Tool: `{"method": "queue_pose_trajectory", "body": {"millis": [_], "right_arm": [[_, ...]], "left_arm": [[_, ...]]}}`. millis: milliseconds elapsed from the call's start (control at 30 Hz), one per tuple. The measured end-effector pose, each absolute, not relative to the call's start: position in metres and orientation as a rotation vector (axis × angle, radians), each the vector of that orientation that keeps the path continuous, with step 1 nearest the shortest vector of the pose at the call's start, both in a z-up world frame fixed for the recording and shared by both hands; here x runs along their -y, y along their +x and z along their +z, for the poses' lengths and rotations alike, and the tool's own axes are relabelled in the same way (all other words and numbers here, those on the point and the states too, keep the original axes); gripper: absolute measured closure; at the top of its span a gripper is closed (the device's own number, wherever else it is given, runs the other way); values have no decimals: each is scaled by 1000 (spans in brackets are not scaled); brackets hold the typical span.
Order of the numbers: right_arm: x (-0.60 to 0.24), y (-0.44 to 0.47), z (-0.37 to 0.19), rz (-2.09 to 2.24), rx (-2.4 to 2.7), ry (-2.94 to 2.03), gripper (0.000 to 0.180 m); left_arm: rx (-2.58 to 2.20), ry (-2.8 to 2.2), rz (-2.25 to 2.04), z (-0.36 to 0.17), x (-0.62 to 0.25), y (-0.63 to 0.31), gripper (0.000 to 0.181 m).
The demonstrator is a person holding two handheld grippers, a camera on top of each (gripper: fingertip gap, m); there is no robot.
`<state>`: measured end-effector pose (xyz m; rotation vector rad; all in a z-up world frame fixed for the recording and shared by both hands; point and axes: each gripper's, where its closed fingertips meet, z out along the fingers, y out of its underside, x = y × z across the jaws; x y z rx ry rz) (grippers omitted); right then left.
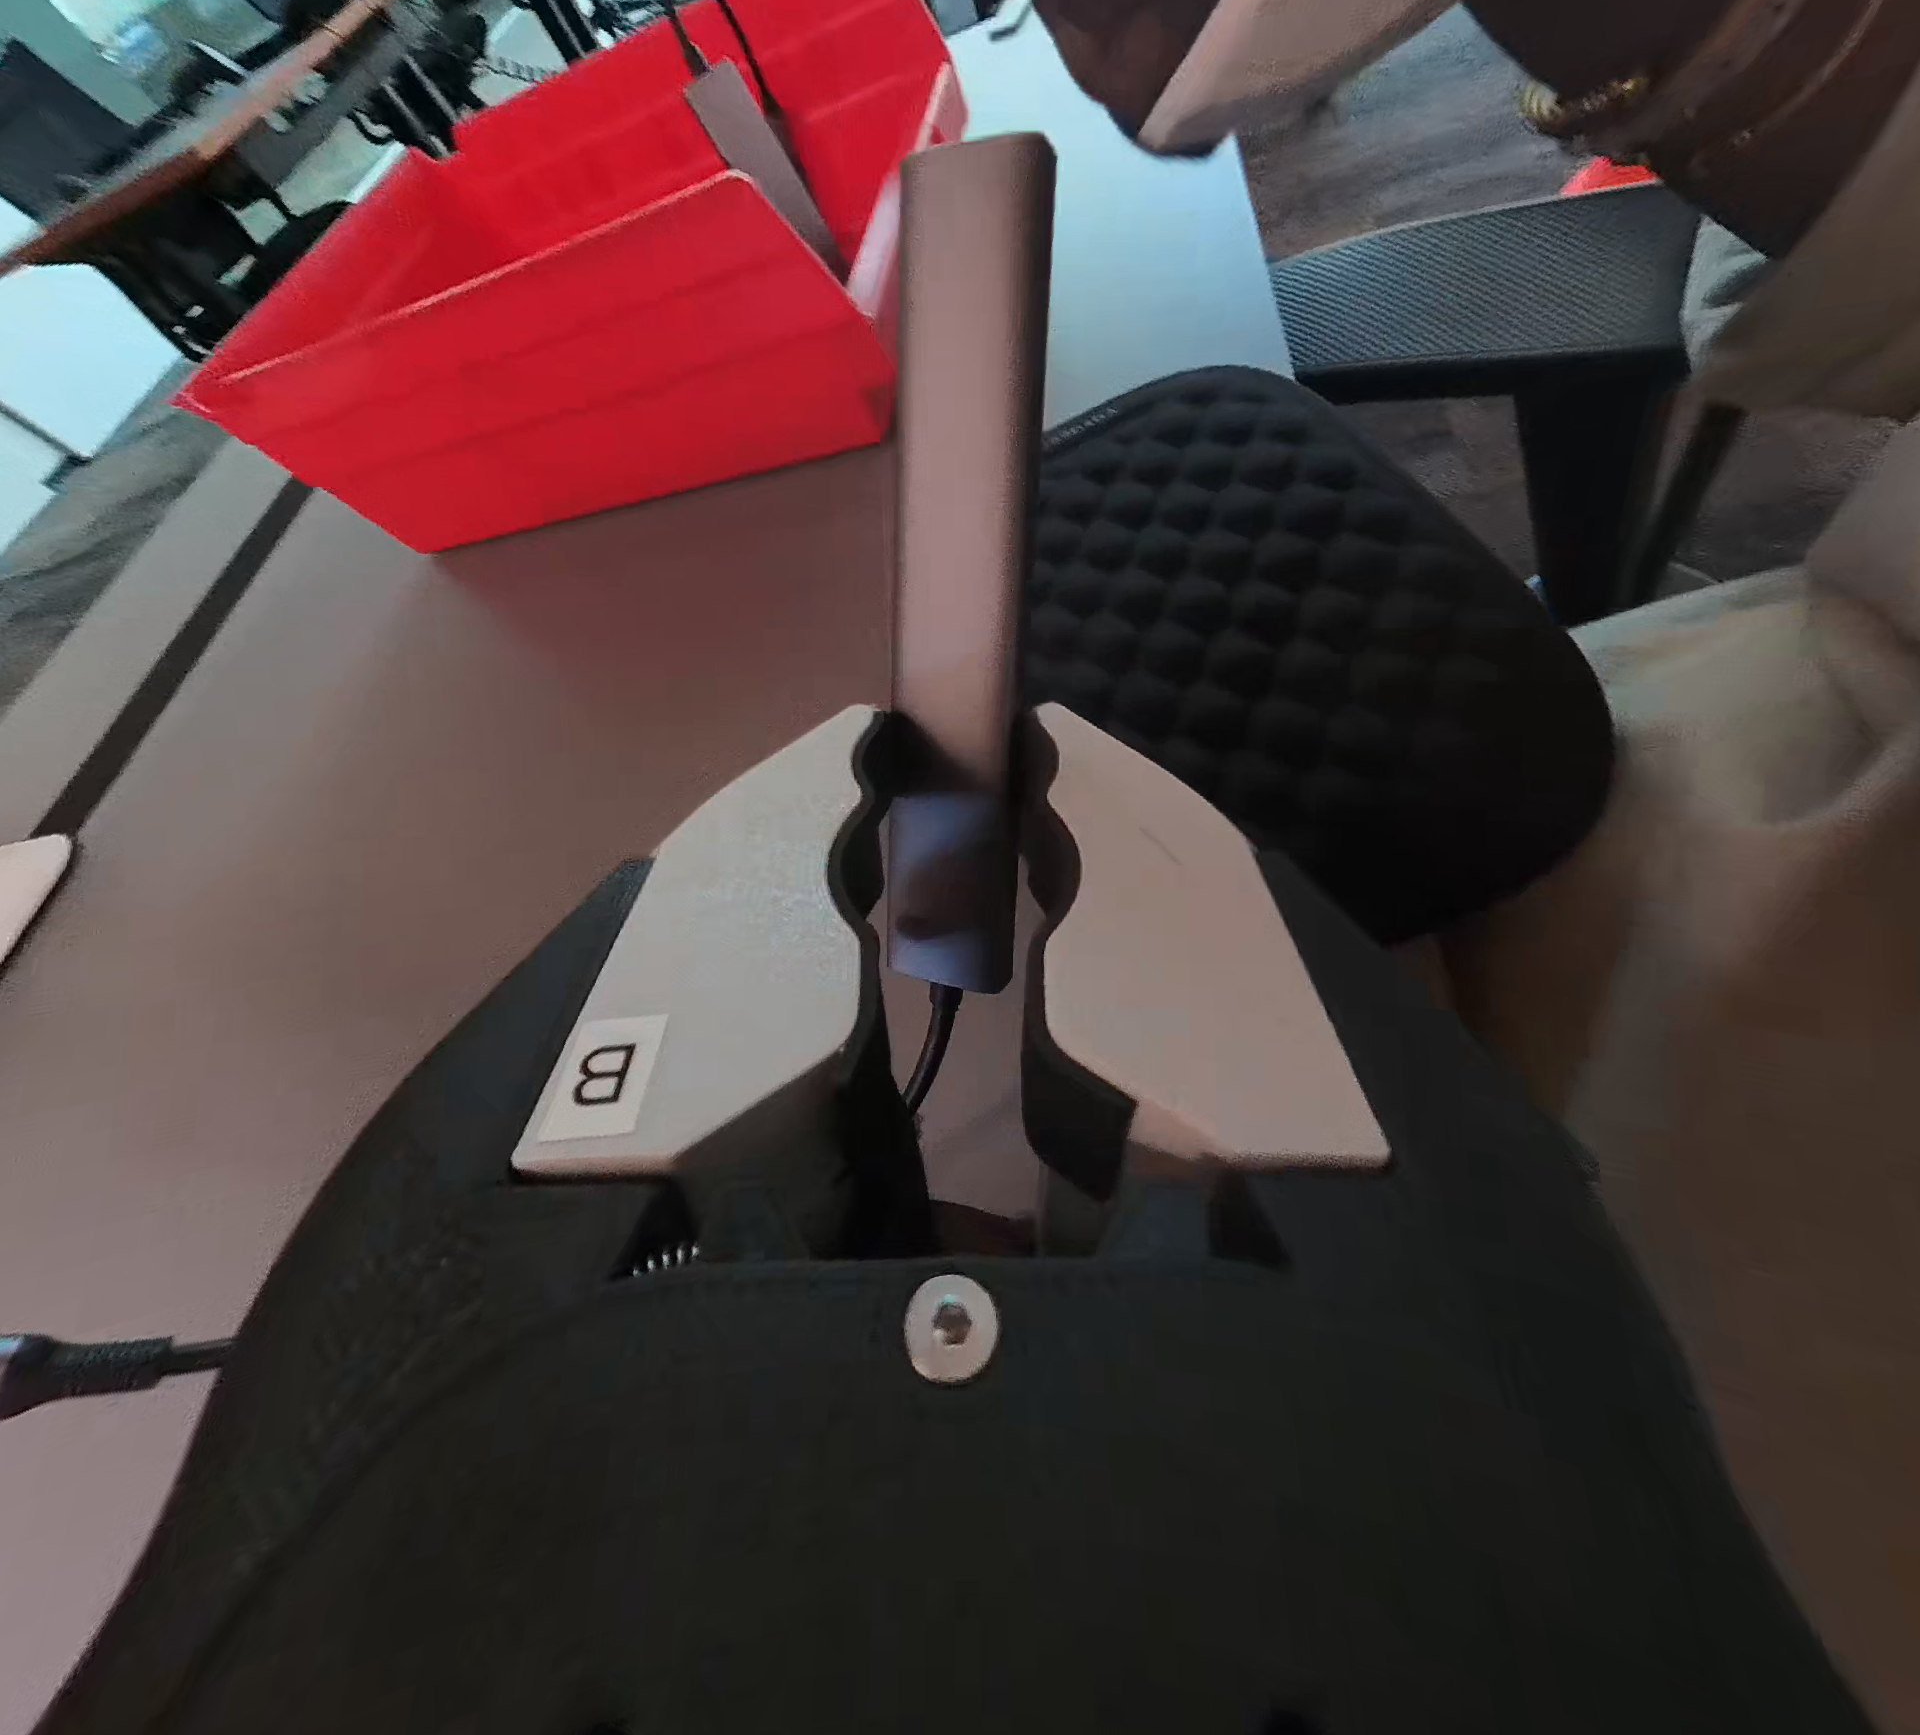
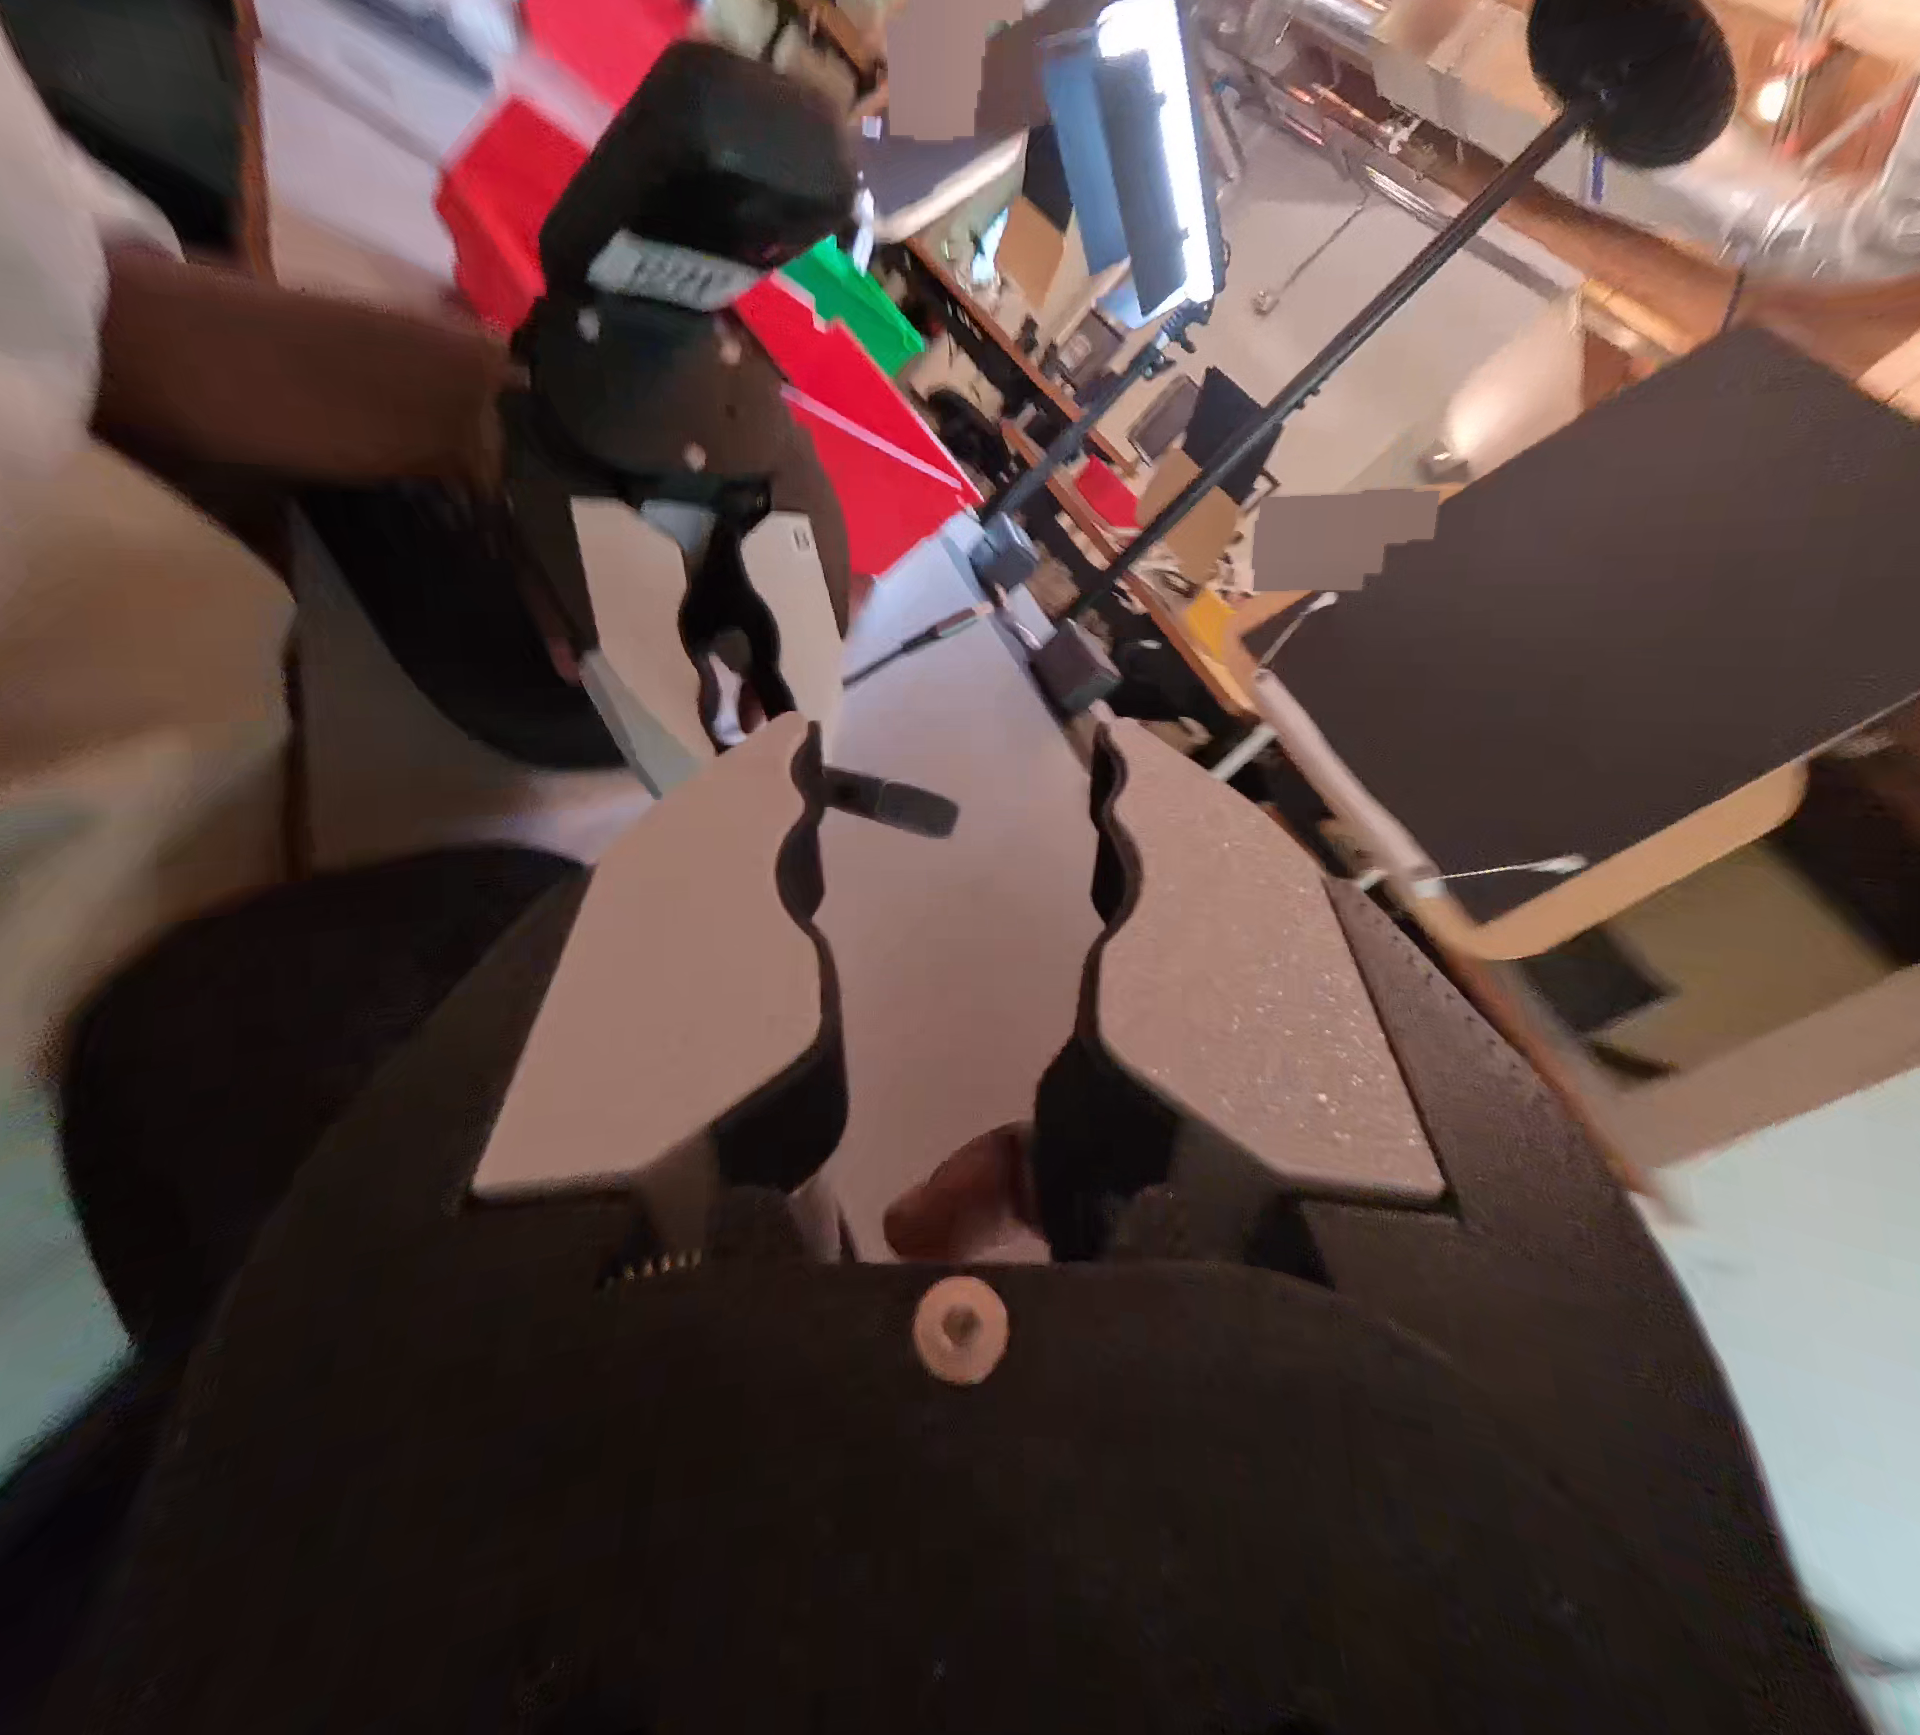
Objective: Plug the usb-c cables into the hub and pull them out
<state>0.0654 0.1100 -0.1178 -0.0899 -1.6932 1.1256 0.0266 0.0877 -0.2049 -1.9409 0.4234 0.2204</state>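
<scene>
Progress looks early: the hub, a slim grey bar, stands upright clamped between the fingers of the left gripper, lifted above the brown table, its own short lead hanging down between the fingers; no cable is seen plugged into it from these angles. The right gripper is spread wide and holds nothing; just past its left fingertip lies a dark usb-c cable plug on the pale tabletop, seemingly the next thing to pick up. A red bin behind holds 1 more grey device. By my reading, plugging and pulling both remain.
</scene>
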Motion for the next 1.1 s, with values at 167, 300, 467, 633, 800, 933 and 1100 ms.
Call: {"method": "queue_pose_trajectory", "body": {"millis": [167,300,467,633,800,933,1100], "right_arm": [[-103,56,-151,686,1807,45,145],[-99,51,-156,584,1771,115,152],[-114,48,-169,495,1904,4,165],[-137,41,-189,335,2006,-89,171],[-133,53,-211,355,2182,-100,170],[-128,76,-233,506,2437,-245,161],[-109,92,-211,946,2472,-326,142]], "left_arm": [[-423,-1963,140,-207,-82,31,157],[-492,-1999,102,-216,-79,41,157],[-367,-1890,222,-196,-87,23,147],[20,-1436,285,-118,-65,-22,133],[148,-1331,192,-106,-54,-34,133],[95,-1355,268,-109,-57,-30,133],[65,-1408,201,-115,-62,-21,133]]}}
